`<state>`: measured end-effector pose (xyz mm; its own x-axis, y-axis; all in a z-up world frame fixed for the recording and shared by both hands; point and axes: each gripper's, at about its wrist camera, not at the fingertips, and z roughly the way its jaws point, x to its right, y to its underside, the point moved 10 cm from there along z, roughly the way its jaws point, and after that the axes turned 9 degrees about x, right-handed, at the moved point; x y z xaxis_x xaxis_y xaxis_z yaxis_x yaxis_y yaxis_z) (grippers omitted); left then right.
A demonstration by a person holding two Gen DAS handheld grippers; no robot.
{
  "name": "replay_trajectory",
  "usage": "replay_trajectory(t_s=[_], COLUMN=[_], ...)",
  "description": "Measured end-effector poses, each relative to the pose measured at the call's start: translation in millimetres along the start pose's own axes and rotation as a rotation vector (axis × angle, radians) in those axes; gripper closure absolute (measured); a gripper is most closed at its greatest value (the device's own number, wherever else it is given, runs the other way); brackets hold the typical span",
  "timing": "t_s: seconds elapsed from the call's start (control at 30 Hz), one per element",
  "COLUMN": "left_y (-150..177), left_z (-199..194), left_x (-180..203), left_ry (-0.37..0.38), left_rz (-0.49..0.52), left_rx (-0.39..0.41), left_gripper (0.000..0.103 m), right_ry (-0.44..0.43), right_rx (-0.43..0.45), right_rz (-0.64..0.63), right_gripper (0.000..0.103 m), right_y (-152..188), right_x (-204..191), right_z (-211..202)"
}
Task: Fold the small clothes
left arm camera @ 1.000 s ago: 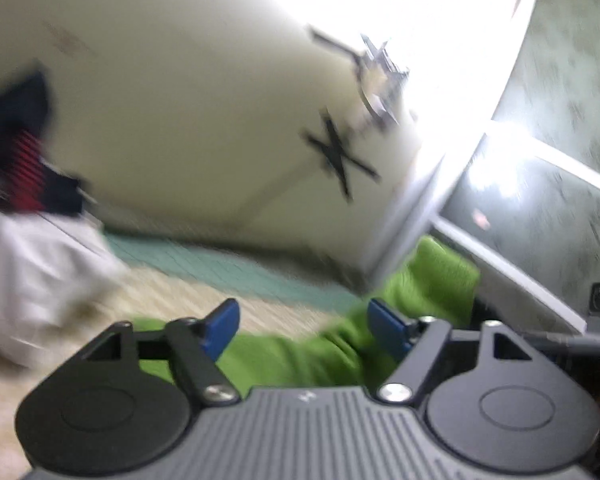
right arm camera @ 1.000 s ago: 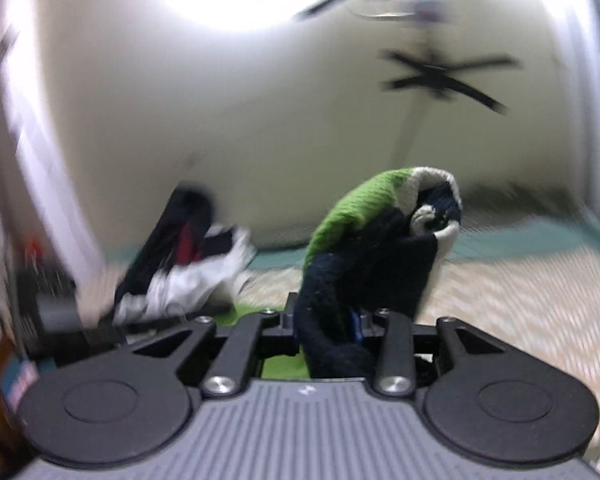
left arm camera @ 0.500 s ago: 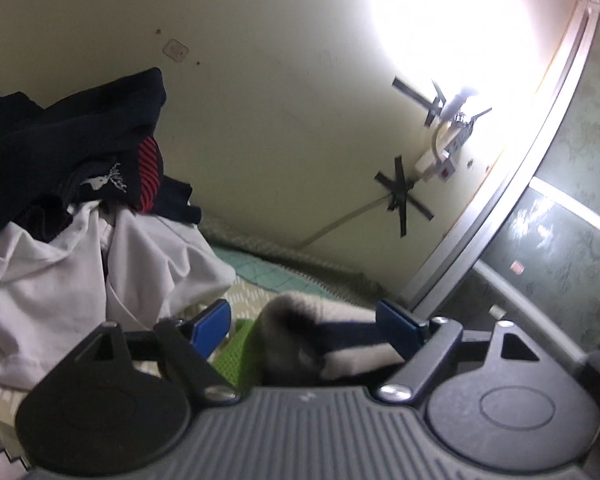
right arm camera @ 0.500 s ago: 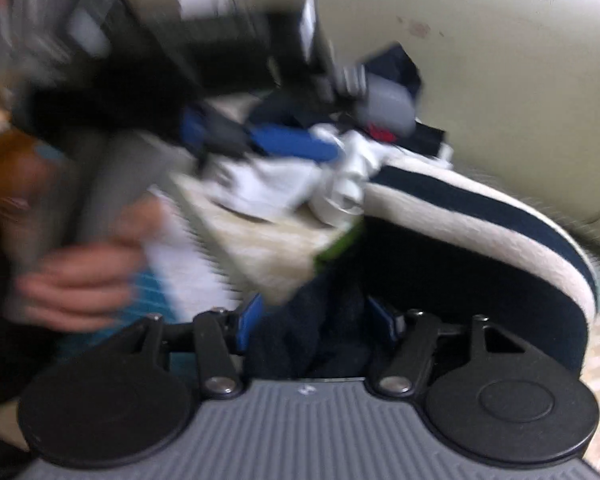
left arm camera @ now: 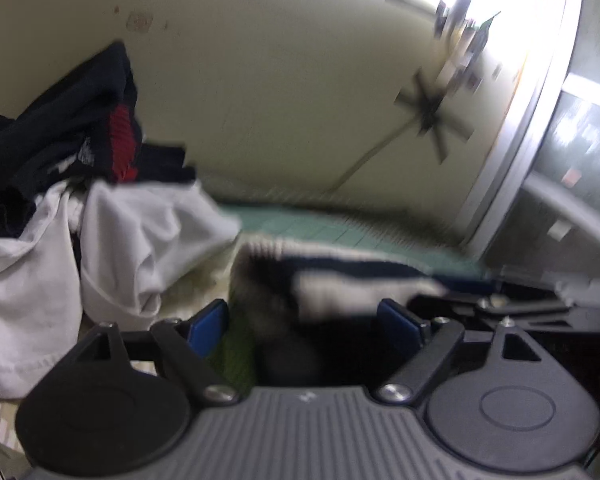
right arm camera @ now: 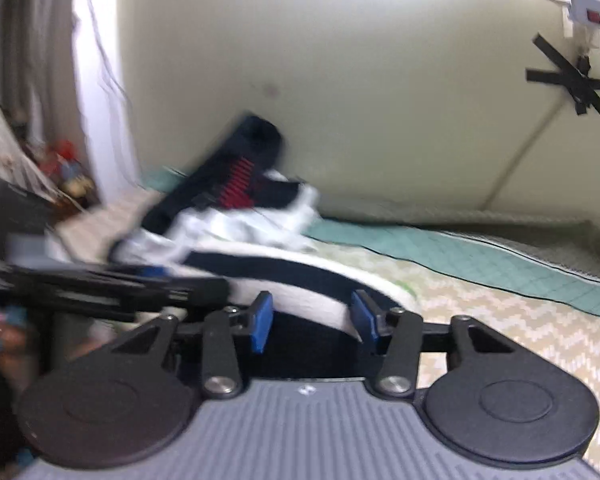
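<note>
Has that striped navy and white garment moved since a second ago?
Yes. In the right wrist view the striped garment was held up against the wall; now it lies low on the zigzag mat, between the closing hand-held gripper fingers.

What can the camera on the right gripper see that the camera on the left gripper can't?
Only the right wrist view shows a white power strip on the wall, cluttered things at the far left, and the left gripper reaching in from the left.

Only the left wrist view shows a silver door frame with dark glass beside it, and part of the right gripper at the right.

Both show the navy and white striped garment lying between each camera's own blue pads, the pile of dark and white clothes, the crossed black tape, and the green mat.
</note>
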<state>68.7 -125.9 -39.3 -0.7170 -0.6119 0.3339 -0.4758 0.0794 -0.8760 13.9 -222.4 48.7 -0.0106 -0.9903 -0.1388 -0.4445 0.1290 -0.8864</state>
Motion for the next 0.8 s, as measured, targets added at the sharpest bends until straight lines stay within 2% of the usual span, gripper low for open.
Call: replay_trajectory(t_s=[0.03,0.07,0.2,0.3,0.43,0.53,0.7,0.8], left_y=[7,7,8,8,4,-6,-26,-26], left_z=[8,12,17,16,8,-3,-27,-27], left_x=[-3,-5,-17,-16,-13,-17,-14,-7], left_ry=[-0.023,-0.015,0.023,0.023,0.038,0.076,0.181,0.196], left_rz=[0.009,-0.018,-0.111,-0.111,-0.100,-0.141,-0.212,-0.189], left_rx=[-0.036,-0.048,-0.078,-0.075,-0.051,-0.001,0.112,0.110], left_gripper=[0.016,0.016,0.012,0.012,0.008,0.007,0.002,0.001], right_ry=[0.020,0.037,0.042,0.042,0.068,0.074,0.098,0.088], right_rx=[-0.007,-0.003,0.026,0.041,0.057,0.094,0.163,0.207], right_rz=[-0.025,-0.039,-0.053,-0.060,-0.076,-0.108,-0.074,-0.023], right_gripper=[0.059,0.058,0.058,0.058,0.056,0.043,0.042,0.042], right_y=[4,7,13,15,16,18,19,14], right_x=[9,14,17,16,14,6,0,-4], right_z=[6,14,18,18,19,11,-27,-56])
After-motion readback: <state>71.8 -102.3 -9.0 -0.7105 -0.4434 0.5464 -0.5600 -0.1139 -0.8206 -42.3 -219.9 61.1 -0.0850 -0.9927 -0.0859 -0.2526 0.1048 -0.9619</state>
